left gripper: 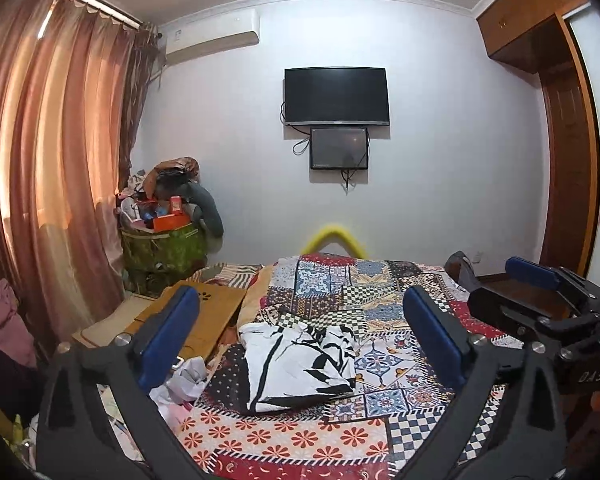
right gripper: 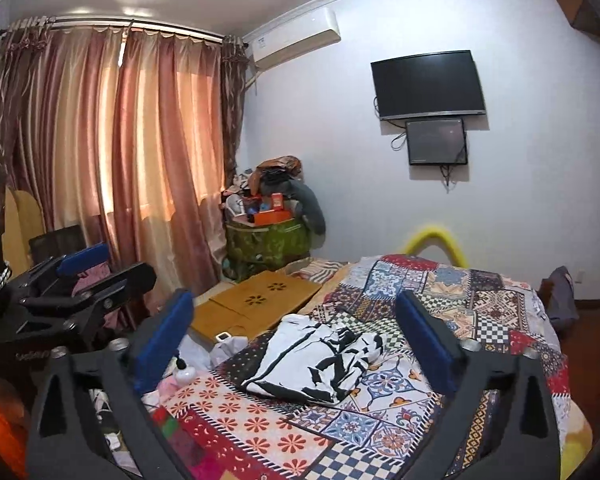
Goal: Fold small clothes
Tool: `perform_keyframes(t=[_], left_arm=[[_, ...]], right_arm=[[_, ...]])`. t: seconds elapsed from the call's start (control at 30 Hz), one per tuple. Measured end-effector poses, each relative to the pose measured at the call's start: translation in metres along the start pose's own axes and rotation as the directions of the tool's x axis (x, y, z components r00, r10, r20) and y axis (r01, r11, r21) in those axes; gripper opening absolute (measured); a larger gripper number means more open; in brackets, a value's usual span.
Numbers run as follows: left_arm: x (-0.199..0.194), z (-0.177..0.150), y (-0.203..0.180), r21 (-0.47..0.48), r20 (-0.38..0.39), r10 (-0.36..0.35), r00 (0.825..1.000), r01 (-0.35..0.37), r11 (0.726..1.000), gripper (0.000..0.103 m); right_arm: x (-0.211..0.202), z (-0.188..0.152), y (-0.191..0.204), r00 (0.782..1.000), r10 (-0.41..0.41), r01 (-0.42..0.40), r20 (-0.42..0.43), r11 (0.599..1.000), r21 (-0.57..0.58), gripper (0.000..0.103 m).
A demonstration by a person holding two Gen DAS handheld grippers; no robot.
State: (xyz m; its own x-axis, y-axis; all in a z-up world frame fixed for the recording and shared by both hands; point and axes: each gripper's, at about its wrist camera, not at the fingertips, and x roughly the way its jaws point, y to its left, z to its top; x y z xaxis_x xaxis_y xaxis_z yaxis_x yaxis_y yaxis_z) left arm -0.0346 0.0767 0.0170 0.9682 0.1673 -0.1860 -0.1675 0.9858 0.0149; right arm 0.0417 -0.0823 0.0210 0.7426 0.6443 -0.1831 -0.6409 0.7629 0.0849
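Observation:
A white garment with black stripes and print lies folded on the patchwork bedspread; it also shows in the right wrist view. My left gripper is open and empty, held above and in front of the garment, blue pads wide apart. My right gripper is open and empty, likewise above the garment. In the left wrist view the right gripper shows at the right edge. In the right wrist view the left gripper shows at the left edge.
Loose clothes and papers lie at the bed's left side beside a wooden lap table. A green basket piled with things stands by the curtain. A television hangs on the far wall. A wardrobe stands right.

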Motion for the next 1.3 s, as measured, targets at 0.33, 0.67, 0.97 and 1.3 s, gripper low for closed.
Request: perform_keyframes(t=[0.33,0.67,0.97,1.3], left_arm=[[0.001,-0.006,0.003,-0.025,-0.013,-0.006,1.000,0.005,1.000,0.103],[0.004,-0.011,0.006,-0.035,-0.025,-0.006,1.000,0.005,0.999,0.103],[0.008,-0.013,0.006,-0.037,-0.034,0.004,0.999,-0.005,0.999,0.103],[0.009,-0.015,0.001,-0.028,-0.030,0.005,1.000,-0.006,1.000,0.103]], right_arm=[[-0.006,-0.003,0.005,1.000,-0.019,0.019,0.004,1.000,-0.020,0.103],[-0.007,-0.006,0.005,1.000,-0.028,0.028,-0.002,0.999,-0.030,0.103],[-0.008,-0.005,0.005,1.000,-0.027,0.027,-0.008,0.999,-0.023,0.103],[-0.008,-0.005,0.004,1.000,-0.028,0.027,-0.009,0.999,-0.021,0.103]])
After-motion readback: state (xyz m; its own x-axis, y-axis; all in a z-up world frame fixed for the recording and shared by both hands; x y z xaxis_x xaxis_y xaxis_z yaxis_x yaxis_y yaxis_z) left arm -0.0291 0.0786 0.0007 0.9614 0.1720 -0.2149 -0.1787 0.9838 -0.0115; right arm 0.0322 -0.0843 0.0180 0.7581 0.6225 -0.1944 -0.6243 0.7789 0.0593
